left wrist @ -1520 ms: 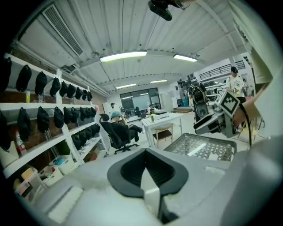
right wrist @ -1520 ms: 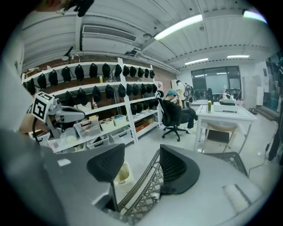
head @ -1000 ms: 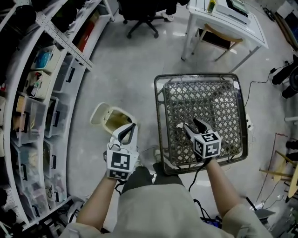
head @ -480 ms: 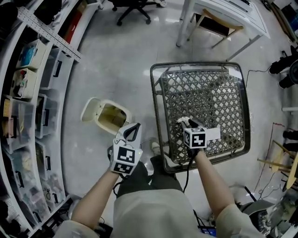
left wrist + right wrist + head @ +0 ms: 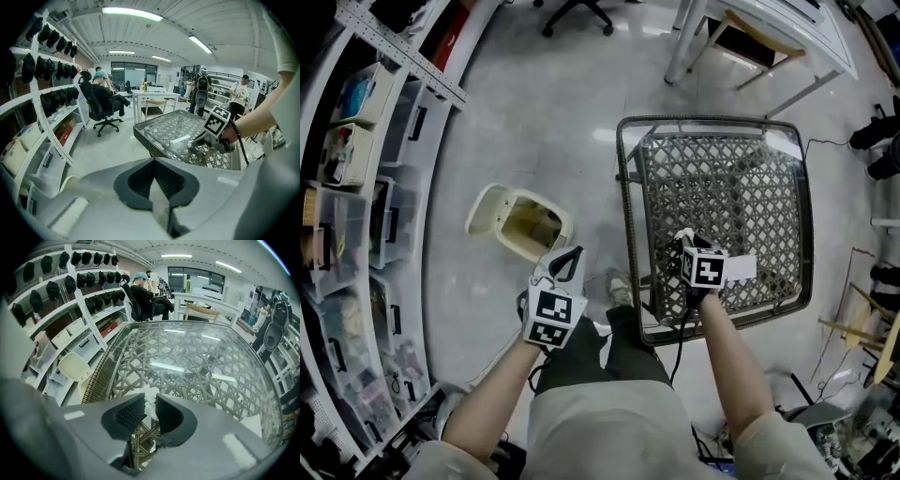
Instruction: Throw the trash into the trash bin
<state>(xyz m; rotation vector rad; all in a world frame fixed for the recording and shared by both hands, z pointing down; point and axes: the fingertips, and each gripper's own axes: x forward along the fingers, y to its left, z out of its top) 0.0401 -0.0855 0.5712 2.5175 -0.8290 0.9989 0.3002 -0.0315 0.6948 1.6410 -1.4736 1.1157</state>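
A small white crumpled paper (image 5: pixel 148 392) lies on the glass top of the wicker table (image 5: pixel 623 187), near its front left corner. My right gripper (image 5: pixel 150 401) points steeply down at it. Its jaws are closing, and the paper fills the narrow gap between the pads. In the head view the right gripper (image 5: pixel 682 241) sits under its marker cube and hides the paper. The cream trash bin (image 5: pixel 487 211) stands open on the floor left of the table. My left gripper (image 5: pixel 572 253) hangs just in front of the bin, shut and empty; its own view shows the left gripper (image 5: pixel 153 160) with its jaws together.
Shelves with boxes (image 5: pixel 366 187) run along the left. A white desk (image 5: pixel 759 37) and an office chair (image 5: pixel 577 9) stand beyond the table. Cables and gear (image 5: pixel 881 141) lie to the right. People (image 5: pixel 239 91) stand in the background. The person's shoe (image 5: pixel 619 291) is by the table's corner.
Both grippers have come down. The right one dropped onto the table's front left part and its jaws narrowed from wide apart to close around the white paper.
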